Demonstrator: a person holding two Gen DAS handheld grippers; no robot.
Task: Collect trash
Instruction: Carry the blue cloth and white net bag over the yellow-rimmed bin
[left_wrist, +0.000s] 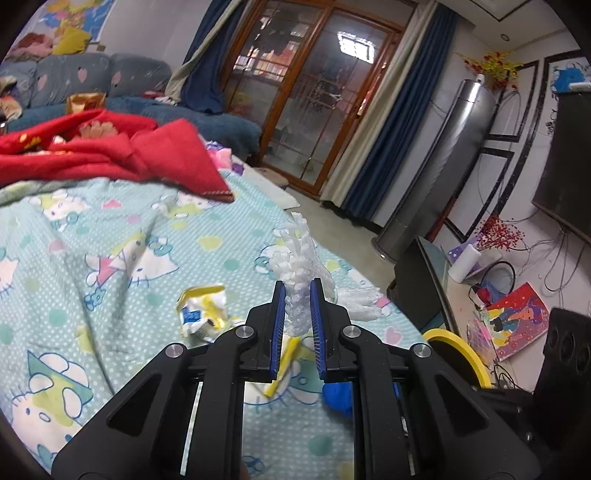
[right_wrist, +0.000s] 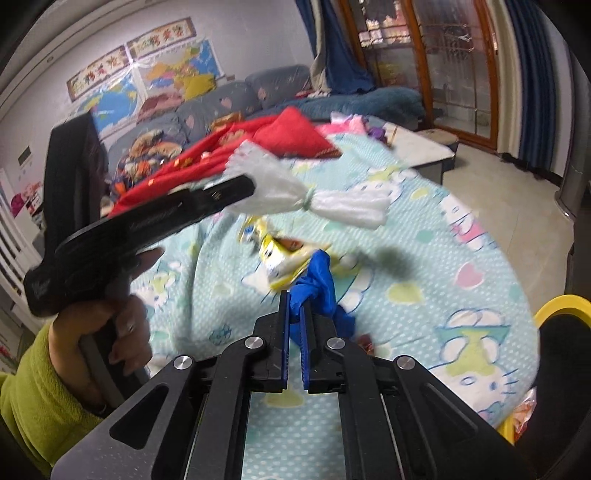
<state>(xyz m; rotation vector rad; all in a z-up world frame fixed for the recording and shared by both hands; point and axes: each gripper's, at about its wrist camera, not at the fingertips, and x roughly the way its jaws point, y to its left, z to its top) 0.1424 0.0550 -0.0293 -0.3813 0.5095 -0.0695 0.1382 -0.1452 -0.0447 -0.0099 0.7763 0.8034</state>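
Above the bedspread (left_wrist: 110, 236), left jaws grip a white bag (left_wrist: 299, 258) lengthwise; right jaws pinch blue scrap (right_wrist: 314, 291).

Black tool (left_wrist: 298, 291), blue pads (left_wrist: 280, 314); green sleeve (right_wrist: 33, 387)

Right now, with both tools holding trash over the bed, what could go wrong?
1. The left tool pinches only one end of the white plastic wrap, so the long loose end may snag or slip out.
2. The right tool grips the blue bag right beside the yellow wrapper, which may get dragged along.
3. Either piece could drop back onto the blanket before reaching the yellow bin.
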